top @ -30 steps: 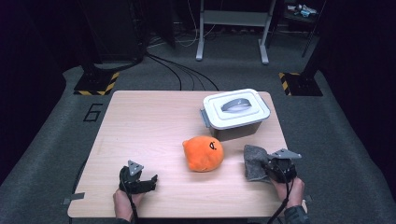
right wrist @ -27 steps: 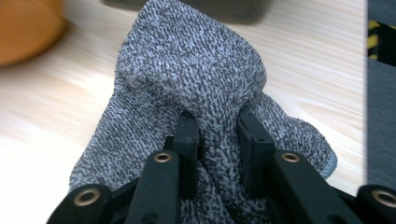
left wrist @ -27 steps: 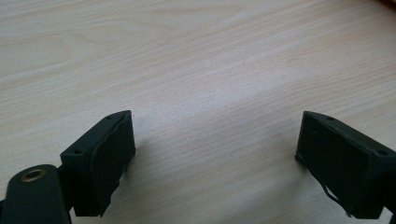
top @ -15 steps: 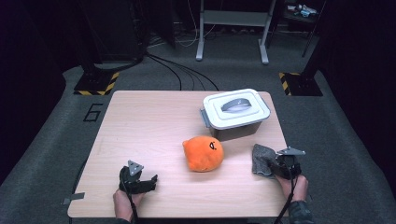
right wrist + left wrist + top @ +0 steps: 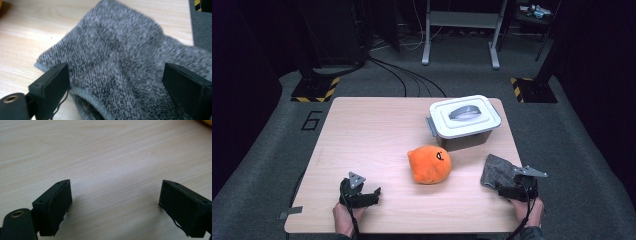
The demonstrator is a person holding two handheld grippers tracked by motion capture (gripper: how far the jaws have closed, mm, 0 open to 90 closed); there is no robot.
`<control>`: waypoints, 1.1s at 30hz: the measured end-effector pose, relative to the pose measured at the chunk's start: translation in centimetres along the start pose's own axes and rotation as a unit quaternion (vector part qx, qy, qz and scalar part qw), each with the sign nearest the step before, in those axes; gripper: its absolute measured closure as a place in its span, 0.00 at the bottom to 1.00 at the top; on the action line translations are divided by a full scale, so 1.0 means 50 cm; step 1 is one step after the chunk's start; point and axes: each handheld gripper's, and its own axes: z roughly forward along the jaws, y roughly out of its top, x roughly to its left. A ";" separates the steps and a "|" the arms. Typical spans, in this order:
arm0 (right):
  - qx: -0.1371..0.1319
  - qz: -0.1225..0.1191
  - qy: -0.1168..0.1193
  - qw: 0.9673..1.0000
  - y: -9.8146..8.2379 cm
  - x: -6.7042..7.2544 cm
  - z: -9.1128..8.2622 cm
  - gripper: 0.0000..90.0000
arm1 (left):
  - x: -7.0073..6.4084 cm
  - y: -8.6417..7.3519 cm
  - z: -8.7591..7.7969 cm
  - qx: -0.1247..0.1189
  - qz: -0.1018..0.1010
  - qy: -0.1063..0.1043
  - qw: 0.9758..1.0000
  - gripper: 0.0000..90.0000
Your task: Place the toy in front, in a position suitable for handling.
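In the high view, a white lidded box (image 5: 466, 121) stands at the far right of the wooden table (image 5: 372, 135), its lid shut with a grey handle on top, so what it holds cannot be seen. An orange plush toy (image 5: 429, 164) lies just in front of the box, near the table's middle. A grey cloth (image 5: 498, 171) lies flat by the table's right edge, near the front. The right gripper (image 5: 507, 190) sits at the near edge of the cloth (the person's hand is behind it at the table's rim). The left gripper (image 5: 368, 196) rests low over bare wood at the front left, well apart from the toy and the box.

In the left gripper view, the left gripper (image 5: 115, 207) has its jaws spread wide with nothing but bare table between them; a sliver of orange shows at the top right corner.

In the right gripper view, the right gripper (image 5: 117, 90) has just been opening its jaws, which now stand wide apart. The fuzzy grey cloth (image 5: 125, 57) lies on the table between and beyond them, and the pads do not press on it
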 end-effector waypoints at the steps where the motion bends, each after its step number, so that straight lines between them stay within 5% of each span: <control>1: -0.002 0.003 -0.002 1.000 -0.004 0.001 0.003 0.07 | -0.001 0.002 -0.002 -0.006 -0.008 -0.004 1.000 0.12; 10: -0.011 -0.008 -0.015 1.000 -0.022 0.007 0.017 0.06 | -0.045 0.054 -0.024 -0.041 -0.001 -0.060 0.997 0.12; 19: -0.021 -0.016 -0.019 0.999 -0.029 0.008 0.022 0.06 | -0.114 0.099 0.000 -0.047 0.041 -0.109 0.992 0.13; 28: -0.021 -0.019 -0.021 0.999 -0.030 0.009 0.022 0.06 | -0.164 0.136 0.023 -0.050 0.067 -0.141 0.987 0.14; 33: -0.021 -0.018 -0.021 0.999 -0.030 0.010 0.022 0.06 | -0.188 0.151 0.036 -0.049 0.064 -0.149 0.986 0.16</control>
